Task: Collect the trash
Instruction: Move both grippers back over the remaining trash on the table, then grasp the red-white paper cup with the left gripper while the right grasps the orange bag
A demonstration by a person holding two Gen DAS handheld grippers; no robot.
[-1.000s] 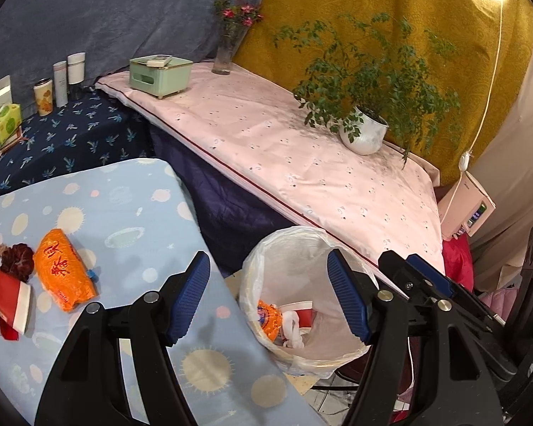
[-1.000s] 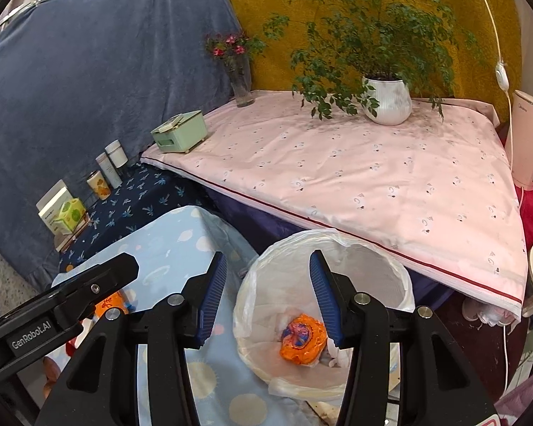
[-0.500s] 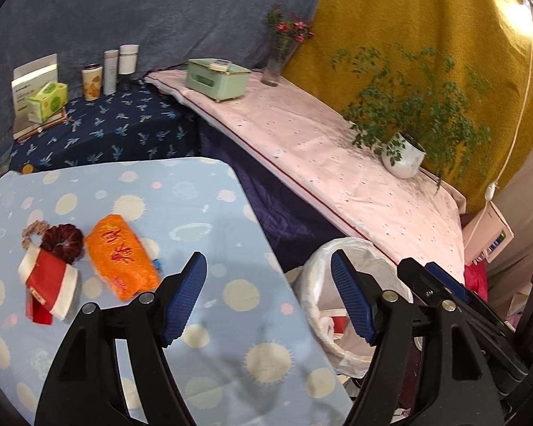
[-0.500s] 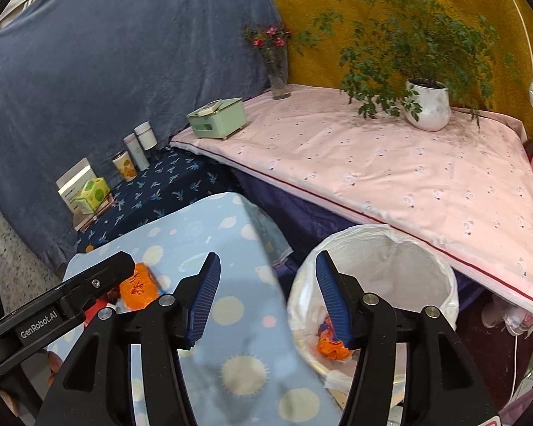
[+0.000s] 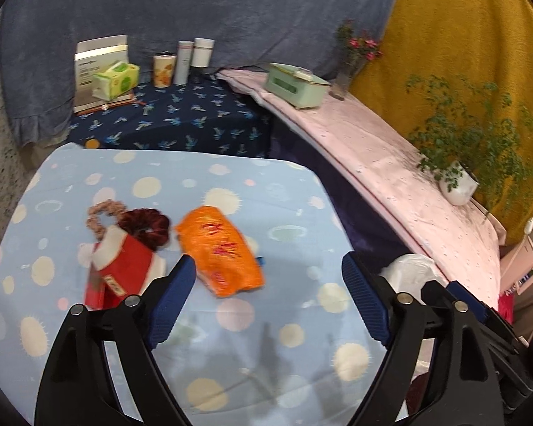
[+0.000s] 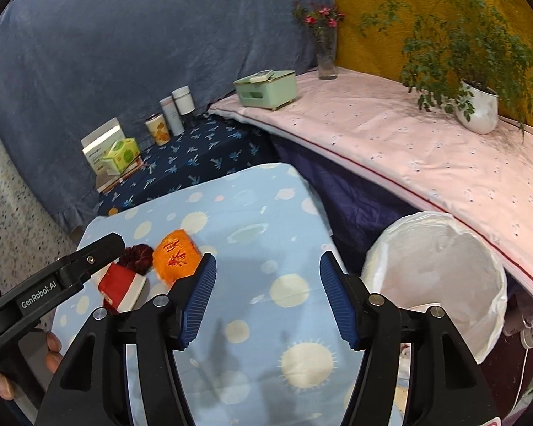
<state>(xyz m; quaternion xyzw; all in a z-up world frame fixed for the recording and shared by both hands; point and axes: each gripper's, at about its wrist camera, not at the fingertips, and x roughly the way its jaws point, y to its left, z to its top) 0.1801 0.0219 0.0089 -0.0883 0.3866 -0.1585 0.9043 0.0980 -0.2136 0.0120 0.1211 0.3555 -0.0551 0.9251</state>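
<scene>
Orange packet [image 5: 221, 250], red carton [image 5: 120, 272], two scrunchies [image 5: 146, 226]

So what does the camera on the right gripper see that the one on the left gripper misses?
Only the right view shows the open mouth of the white-lined trash bin, the left gripper's black arm and a hand's fingers. Only the left view shows the pale pink scrunchie and a pink appliance. Both show the orange snack packet, red-and-white carton, dark red scrunchie and blue dotted tablecloth.
</scene>
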